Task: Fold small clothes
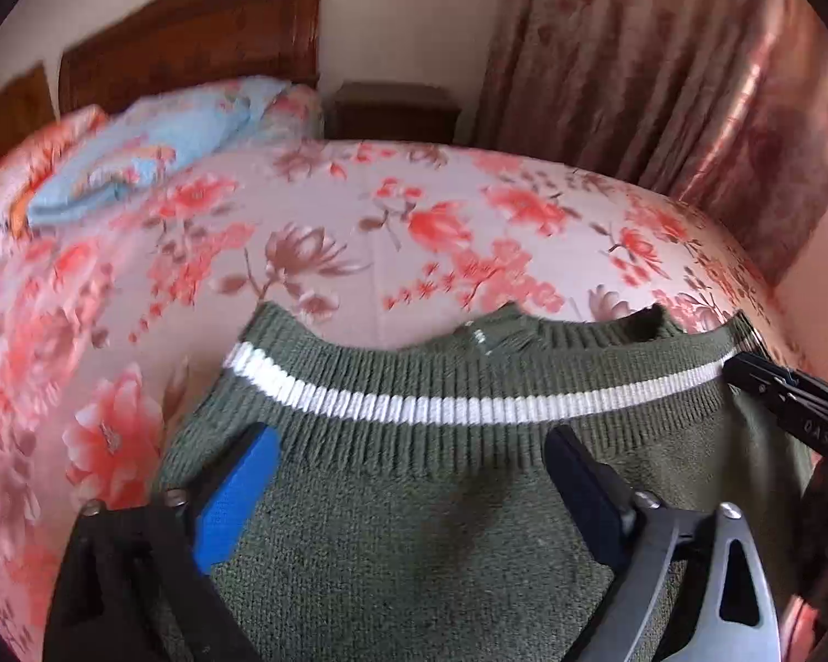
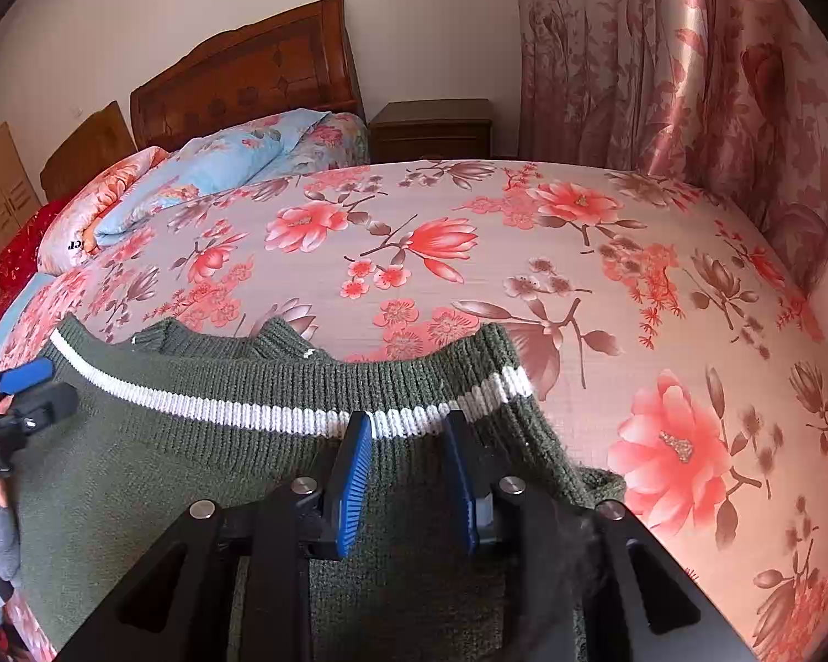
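Observation:
A small green knit sweater [image 1: 414, 496] with a white stripe on its ribbed hem lies on the floral bedsheet [image 1: 359, 254]; it also shows in the right wrist view [image 2: 193, 469]. My left gripper [image 1: 414, 474] is wide open over the sweater, its blue pads apart with nothing between them. My right gripper [image 2: 405, 474] is open, its jaws partly apart over the hem near the stripe. The right gripper's tip shows at the hem's right end in the left wrist view [image 1: 784, 391]. The left gripper shows at the left edge of the right wrist view [image 2: 22, 391].
The bed's floral sheet [image 2: 524, 254] stretches beyond the sweater. Folded blue and pink quilts [image 2: 221, 165] lie by the wooden headboard [image 2: 248, 83]. A dark nightstand [image 2: 430, 127] and pink curtains [image 2: 662, 66] stand behind the bed. The bed edge drops off at right.

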`<state>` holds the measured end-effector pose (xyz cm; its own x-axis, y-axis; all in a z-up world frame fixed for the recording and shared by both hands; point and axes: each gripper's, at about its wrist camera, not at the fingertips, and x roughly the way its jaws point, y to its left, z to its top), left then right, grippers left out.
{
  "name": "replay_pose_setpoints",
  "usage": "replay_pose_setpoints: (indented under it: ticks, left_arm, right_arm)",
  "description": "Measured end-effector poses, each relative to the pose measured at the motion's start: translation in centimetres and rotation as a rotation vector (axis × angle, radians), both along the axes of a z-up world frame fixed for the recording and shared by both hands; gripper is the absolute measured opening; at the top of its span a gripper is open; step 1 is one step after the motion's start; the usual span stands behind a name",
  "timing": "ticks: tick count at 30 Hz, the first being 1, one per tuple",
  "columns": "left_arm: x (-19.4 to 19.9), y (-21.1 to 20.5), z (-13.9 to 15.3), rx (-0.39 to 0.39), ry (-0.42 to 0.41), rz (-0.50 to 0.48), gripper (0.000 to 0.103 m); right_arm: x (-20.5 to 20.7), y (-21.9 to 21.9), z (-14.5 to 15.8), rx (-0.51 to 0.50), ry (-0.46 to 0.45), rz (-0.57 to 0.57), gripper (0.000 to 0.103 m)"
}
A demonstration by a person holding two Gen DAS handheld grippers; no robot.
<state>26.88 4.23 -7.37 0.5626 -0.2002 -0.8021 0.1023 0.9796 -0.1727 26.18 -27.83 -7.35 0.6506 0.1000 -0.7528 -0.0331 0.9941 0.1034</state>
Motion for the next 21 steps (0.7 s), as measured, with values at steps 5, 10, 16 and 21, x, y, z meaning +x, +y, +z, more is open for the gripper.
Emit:
replay_pose_setpoints:
  ticks: [5, 10, 16, 21]
  left_arm:
    - [-0.8, 1.9, 0.3, -0.072, -0.055, 0.049, 0.103]
    - [-4.1, -0.3, 3.2, 0.019, -0.172, 0.067, 0.103]
    - [-5.1, -4.6, 1.6, 0.183, -0.126, -0.026, 0.103]
    - [-6.1, -0.9, -0.2, 0.129, -0.078, 0.037, 0.103]
  right_arm:
    - [0.0, -0.3, 0.0, 0.02, -0.001, -0.002, 0.028]
    - [-1.8, 0.1, 1.4, 0.06, -0.03, -0.008, 0.028]
    - [-5.1, 8.5, 0.9, -0.067, -0.019, 0.234, 0.028]
    - [-6.8, 8.6, -0.2, -0.152, -0.051, 0.257, 0.029]
